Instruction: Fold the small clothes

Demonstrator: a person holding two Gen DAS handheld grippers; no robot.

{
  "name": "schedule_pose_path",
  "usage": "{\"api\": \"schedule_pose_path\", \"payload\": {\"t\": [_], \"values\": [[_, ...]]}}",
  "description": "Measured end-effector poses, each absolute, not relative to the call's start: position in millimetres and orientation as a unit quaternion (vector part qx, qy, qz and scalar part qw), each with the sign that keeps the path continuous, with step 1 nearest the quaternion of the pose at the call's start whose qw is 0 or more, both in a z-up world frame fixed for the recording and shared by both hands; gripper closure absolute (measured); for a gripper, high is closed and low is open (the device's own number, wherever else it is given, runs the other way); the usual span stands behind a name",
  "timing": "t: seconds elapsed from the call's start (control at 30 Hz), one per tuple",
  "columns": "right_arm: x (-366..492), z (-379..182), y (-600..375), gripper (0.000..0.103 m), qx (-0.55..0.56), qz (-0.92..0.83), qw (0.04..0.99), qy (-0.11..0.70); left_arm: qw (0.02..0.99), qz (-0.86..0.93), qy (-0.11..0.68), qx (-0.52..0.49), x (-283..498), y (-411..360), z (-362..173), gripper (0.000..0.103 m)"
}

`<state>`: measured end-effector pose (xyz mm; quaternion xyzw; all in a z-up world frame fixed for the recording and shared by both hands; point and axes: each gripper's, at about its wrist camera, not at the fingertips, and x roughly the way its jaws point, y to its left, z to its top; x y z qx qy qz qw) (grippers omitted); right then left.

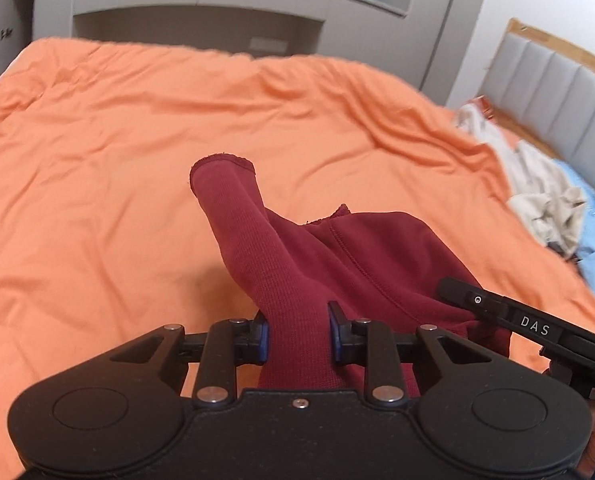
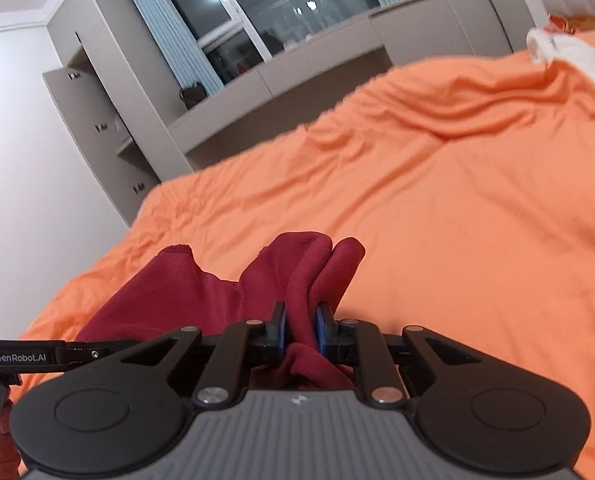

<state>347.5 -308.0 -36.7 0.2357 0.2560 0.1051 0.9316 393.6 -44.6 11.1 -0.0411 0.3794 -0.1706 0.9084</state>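
Note:
A dark red garment (image 1: 337, 256) lies on the orange bedspread (image 1: 117, 140). My left gripper (image 1: 299, 332) is shut on its ribbed sleeve, whose cuff (image 1: 223, 168) sticks forward past the fingers. My right gripper (image 2: 300, 330) is shut on a bunched fold of the same red garment (image 2: 177, 296), with fabric sticking up past the pads. The right gripper's body also shows in the left wrist view (image 1: 529, 324), at the garment's right side. The left gripper's body shows in the right wrist view (image 2: 33, 356) at the left edge.
A pile of white, beige and light blue clothes (image 1: 557, 200) lies at the bed's right side near a grey padded headboard (image 1: 569, 88). Grey cabinets (image 2: 97, 120) and a window (image 2: 257, 12) stand beyond the bed's far edge.

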Motion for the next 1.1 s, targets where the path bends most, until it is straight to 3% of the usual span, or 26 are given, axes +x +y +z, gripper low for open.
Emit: {"api": "schedule_pose_path", "payload": {"t": [0.33, 0.63, 0.7, 0.83, 0.9, 0.97, 1.1], "values": [[350, -85, -317, 0.086, 0.255, 0.060, 0.912, 0.315, 0.894, -0.145, 0.424, -0.011, 399, -39, -47, 0.070], [352, -86, -314, 0.079, 0.237, 0.046, 0.914, 0.327, 0.891, -0.126, 0.436, -0.005, 400, -38, -55, 0.060], [350, -85, -313, 0.069, 0.229, 0.040, 0.915, 0.329, 0.891, -0.123, 0.437, -0.004, 400, -39, -55, 0.057], [346, -84, -314, 0.060, 0.221, 0.031, 0.917, 0.330, 0.889, -0.118, 0.441, -0.009, 399, -40, -54, 0.046], [344, -83, -314, 0.050, 0.215, 0.026, 0.918, 0.332, 0.889, -0.114, 0.443, -0.013, 398, -39, -52, 0.031], [342, -81, -314, 0.041, 0.208, 0.021, 0.919, 0.333, 0.890, -0.108, 0.442, -0.018, 396, -39, -51, 0.022], [329, -71, -312, 0.021, 0.201, 0.027, 0.925, 0.323, 0.892, -0.102, 0.438, -0.036, 388, -34, -46, 0.013]]}}
